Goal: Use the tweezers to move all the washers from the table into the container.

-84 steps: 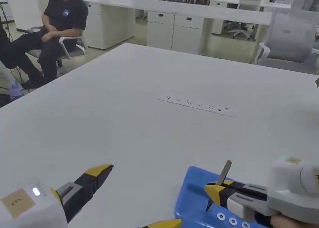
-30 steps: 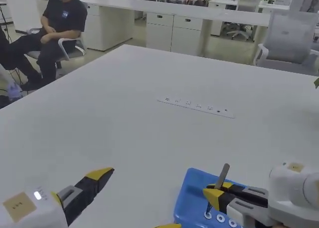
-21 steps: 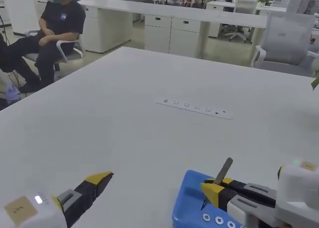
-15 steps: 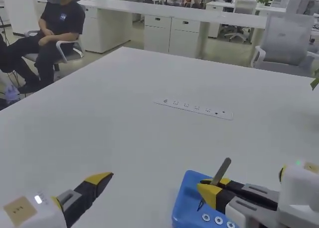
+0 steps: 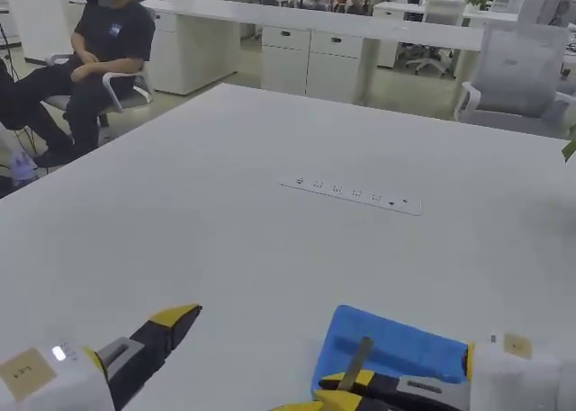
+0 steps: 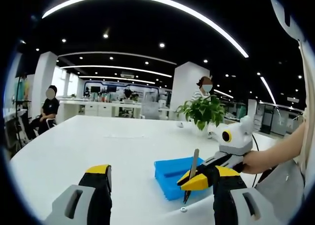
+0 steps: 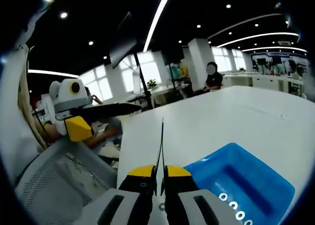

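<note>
Right tool (image 7: 157, 175), tweezers (image 7: 160, 136) now off container (image 7: 224, 161)

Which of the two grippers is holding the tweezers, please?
The right gripper: its jaws are shut on the tweezers, close to the blue container. The left gripper differs in that its jaws stand wide apart and grip nothing.

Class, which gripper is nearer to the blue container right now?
Right. The right gripper, shut on the tweezers, hangs at the container's near edge. The left gripper is open, off to the container's left above the table.
</note>
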A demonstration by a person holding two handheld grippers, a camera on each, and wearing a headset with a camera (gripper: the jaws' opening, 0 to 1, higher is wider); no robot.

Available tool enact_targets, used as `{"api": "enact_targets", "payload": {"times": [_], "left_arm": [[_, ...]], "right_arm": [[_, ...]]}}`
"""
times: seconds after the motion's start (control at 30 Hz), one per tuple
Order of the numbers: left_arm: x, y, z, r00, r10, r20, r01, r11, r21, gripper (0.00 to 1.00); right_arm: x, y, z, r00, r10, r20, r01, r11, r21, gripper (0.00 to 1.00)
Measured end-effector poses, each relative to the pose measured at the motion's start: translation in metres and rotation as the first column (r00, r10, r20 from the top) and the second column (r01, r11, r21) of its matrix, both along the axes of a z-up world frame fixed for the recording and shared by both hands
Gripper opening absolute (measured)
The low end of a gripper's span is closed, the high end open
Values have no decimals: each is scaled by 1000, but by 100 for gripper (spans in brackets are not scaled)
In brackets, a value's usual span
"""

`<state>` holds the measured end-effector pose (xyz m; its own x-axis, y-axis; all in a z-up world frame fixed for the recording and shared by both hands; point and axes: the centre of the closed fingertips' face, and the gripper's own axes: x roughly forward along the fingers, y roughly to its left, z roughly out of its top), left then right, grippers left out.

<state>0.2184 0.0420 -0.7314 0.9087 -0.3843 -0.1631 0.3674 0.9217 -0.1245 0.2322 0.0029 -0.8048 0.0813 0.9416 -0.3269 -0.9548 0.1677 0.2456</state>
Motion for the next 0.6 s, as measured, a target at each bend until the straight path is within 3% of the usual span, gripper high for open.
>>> {"api": "enact_targets", "payload": {"times": [0.2,0.37,0.43,0.5,0.6], "left_arm": [[-1,-7,-8,999,-35,-29,36,998,44,87],[-7,-23,-24,988,-122,-97,132,985,108,92],[-12,-33,-36,974,-173,-146,194,970,145,93],[-16,-42,-46,959,-217,-181,252,947,200,94],[-26,-52,-61,925,-272,-265,327,925,194,93]], "right_arm": [[-2,1,-14,1000,20,11,-20,999,-49,4],[-3,0,-20,999,31,18,-30,997,-71,4],[-3,-1,-22,999,30,18,-29,997,-74,4],[-3,-2,-23,999,29,13,-28,997,-78,4],[-3,-3,-24,1000,28,10,-27,997,-77,4]]}}
